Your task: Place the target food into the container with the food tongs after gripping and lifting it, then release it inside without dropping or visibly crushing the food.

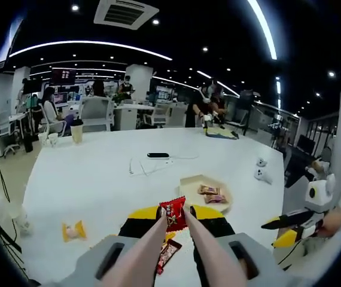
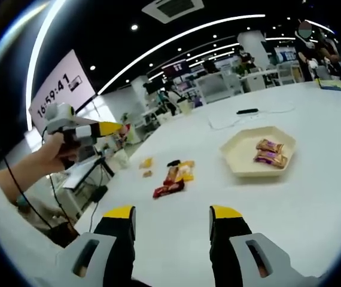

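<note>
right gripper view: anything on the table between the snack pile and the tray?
No. In the right gripper view the stretch of white table between the snack pile and the tray is bare.

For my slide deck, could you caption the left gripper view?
Left tool holds a red snack packet above the white table, short of the tray.

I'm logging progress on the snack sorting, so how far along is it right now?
Done: two wrapped snacks already lie in the tray. In hand: the left gripper is shut on tongs that pinch a red snack packet, lifted short of the tray. Left: carry it over and release it inside; more snacks wait on the table. The right gripper is open.
</note>
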A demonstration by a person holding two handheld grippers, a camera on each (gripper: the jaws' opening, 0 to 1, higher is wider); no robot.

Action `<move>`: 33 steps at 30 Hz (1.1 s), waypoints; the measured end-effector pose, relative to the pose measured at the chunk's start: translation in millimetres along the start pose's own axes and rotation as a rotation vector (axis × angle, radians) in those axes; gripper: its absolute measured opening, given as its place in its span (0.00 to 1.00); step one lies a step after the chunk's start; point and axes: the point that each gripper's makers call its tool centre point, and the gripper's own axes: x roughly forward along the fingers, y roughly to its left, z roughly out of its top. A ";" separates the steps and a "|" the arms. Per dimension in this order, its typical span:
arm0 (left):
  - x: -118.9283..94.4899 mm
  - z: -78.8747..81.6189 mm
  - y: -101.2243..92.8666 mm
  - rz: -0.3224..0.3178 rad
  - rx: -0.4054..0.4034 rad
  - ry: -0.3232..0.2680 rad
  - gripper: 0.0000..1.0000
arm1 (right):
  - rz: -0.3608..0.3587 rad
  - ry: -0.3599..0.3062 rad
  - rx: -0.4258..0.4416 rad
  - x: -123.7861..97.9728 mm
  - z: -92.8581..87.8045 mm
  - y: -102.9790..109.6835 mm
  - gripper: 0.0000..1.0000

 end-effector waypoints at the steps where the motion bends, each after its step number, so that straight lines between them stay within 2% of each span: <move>1: 1.3 0.3 -1.6 -0.006 0.002 0.002 0.17 | 0.000 0.000 -0.001 -0.1 -0.3 0.4 0.48; 22: 19.2 13.1 -15.2 -0.047 0.021 -0.002 0.17 | -0.020 -0.010 0.010 -1.1 3.4 -8.0 0.49; 33: 30.0 18.4 -23.1 -0.071 0.029 0.005 0.17 | -0.017 -0.036 0.017 3.1 11.8 -12.4 0.49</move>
